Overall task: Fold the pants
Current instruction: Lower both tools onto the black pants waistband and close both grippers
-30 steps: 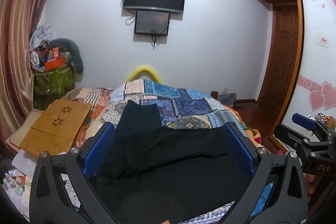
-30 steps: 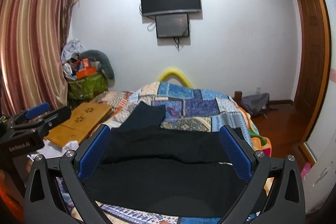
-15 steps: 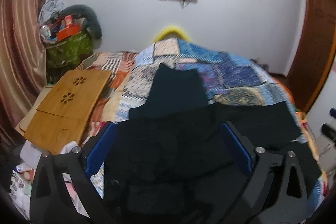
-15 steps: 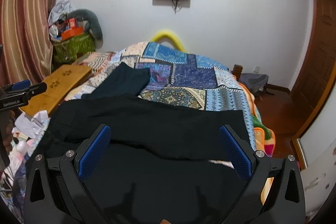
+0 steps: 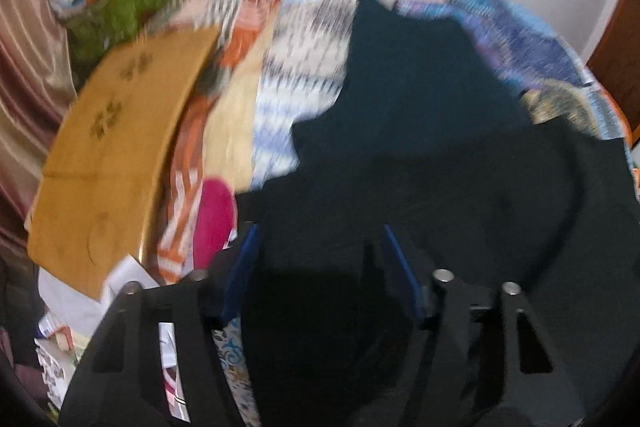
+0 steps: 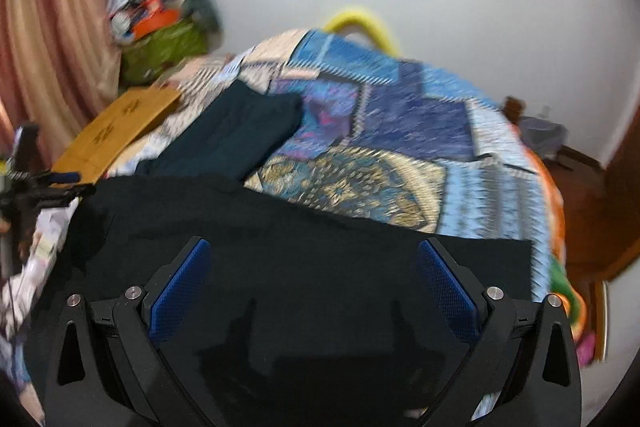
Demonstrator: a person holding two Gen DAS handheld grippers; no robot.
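the black pants [image 6: 304,251] lie flat on the bed's patchwork quilt [image 6: 400,131], long axis crosswise. the left tool [image 5: 316,259] is closing, fabric between its jaws. the right tool [image 6: 314,279] hangs wide open above them.

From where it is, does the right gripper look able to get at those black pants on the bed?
Probably yes. The right gripper hangs open directly over the black pants spread on the patchwork quilt, with nothing between. The picture is blurred, so contact is unclear.
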